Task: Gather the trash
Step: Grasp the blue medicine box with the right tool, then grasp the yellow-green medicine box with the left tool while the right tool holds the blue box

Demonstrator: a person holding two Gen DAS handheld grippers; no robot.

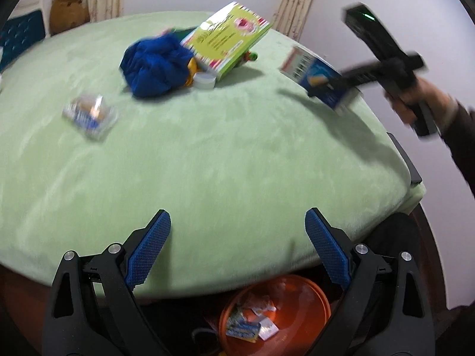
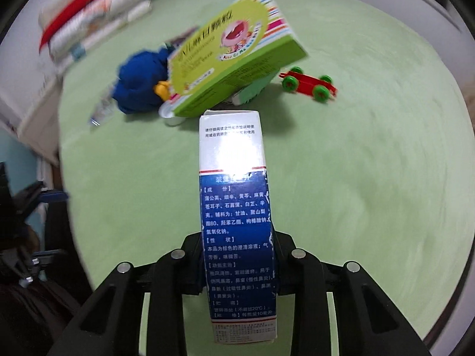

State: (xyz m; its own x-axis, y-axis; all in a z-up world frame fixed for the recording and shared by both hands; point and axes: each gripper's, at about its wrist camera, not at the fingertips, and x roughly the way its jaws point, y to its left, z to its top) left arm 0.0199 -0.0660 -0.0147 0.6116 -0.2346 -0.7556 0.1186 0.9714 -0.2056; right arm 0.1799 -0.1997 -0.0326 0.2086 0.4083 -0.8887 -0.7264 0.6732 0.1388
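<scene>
Blue-and-white cardboard medicine box [image 2: 237, 222] sits clamped between my right gripper [image 2: 239, 255] fingers, its long side running away from the camera, raised above the pale green plush bed cover [image 2: 371, 163]. No earlier view is at hand, so I say only that the fingers press on it now. Beyond it, a lime-green striped carton [image 2: 234, 59] leans on a crumpled dark blue cloth [image 2: 139, 89], with a small white round lid [image 1: 204, 80] at its foot and a red toy cart with green wheels [image 2: 308, 84] just beside. A clear crinkled wrapper [image 1: 89, 115] lies well apart to the left. My left gripper [image 1: 237, 246] hangs with its blue-padded fingers [image 1: 148, 252] spread wide and bare, above an orange plastic bin [image 1: 297, 311] holding scraps at the bed's edge.
</scene>
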